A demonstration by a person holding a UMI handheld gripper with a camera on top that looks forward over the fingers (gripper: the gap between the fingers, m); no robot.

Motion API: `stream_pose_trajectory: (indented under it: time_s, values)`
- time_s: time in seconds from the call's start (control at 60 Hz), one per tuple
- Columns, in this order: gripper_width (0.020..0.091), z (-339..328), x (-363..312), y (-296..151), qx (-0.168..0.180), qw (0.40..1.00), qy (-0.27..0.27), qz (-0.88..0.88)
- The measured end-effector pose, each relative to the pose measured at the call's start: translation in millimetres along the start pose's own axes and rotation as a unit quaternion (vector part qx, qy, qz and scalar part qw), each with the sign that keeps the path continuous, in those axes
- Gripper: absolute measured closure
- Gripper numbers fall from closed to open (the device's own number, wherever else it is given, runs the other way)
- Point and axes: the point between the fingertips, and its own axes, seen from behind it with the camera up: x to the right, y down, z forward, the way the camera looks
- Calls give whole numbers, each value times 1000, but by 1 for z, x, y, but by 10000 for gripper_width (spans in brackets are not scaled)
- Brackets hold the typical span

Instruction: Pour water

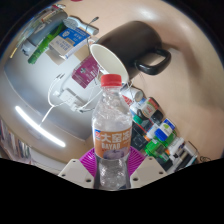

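Gripper (112, 168) clamping water bottle (112, 130), black mug (130, 47) beyond

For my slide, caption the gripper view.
Gripper holds a water bottle upright before a tipped black mug.

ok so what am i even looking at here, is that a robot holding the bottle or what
No robot arm here: a person carries a hand-held two-finger claw, and this single picture comes from a wide-angle camera mounted on it, looking forward along the fingers. That is why everything looks curved.

The two white shapes at the bottom are the claw's fingers, with purple pads on their inner faces. They are closed on a clear plastic water bottle with a red cap and a label, so the bottle is what is being held.

Just beyond the bottle's cap is a black mug with a white inside, tipped on its side with its opening facing the bottle. The shiny rounded surface beyond is hard to identify. More bottles and cartons sit around it.
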Motion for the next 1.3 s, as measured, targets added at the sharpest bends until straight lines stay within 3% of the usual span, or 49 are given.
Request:
stream_pose_trajectory:
  time_s: [0.15,0.267,0.35,0.433,0.55,0.617,0.7,0.75,0.8,0.9,0.967,1.133,1.2,1.3]
  values:
    - [747,0,-3,0,-3,999,13,-33]
    - [746,-7,-8,6,-20,983,49,-176]
    - [747,-18,-31,10,-19,934,70,-349]
    - [748,-43,-80,-6,8,850,67,-522]
    - [745,-82,-189,-42,110,692,55,-711]
    - [739,-108,-231,-67,177,605,79,-772]
    - [733,-150,-273,-125,245,508,88,-821]
    - [726,-162,-278,-165,288,460,122,-831]
    - [705,-176,-272,-209,310,422,154,-838]
    - [688,-192,-245,-282,318,399,216,-832]
    - [682,-191,-220,-302,306,402,213,-836]
    - [657,-183,-196,-331,284,374,218,-856]
    - [613,-183,-178,-345,272,380,232,-854]
    - [623,-182,-184,-341,285,373,193,-861]
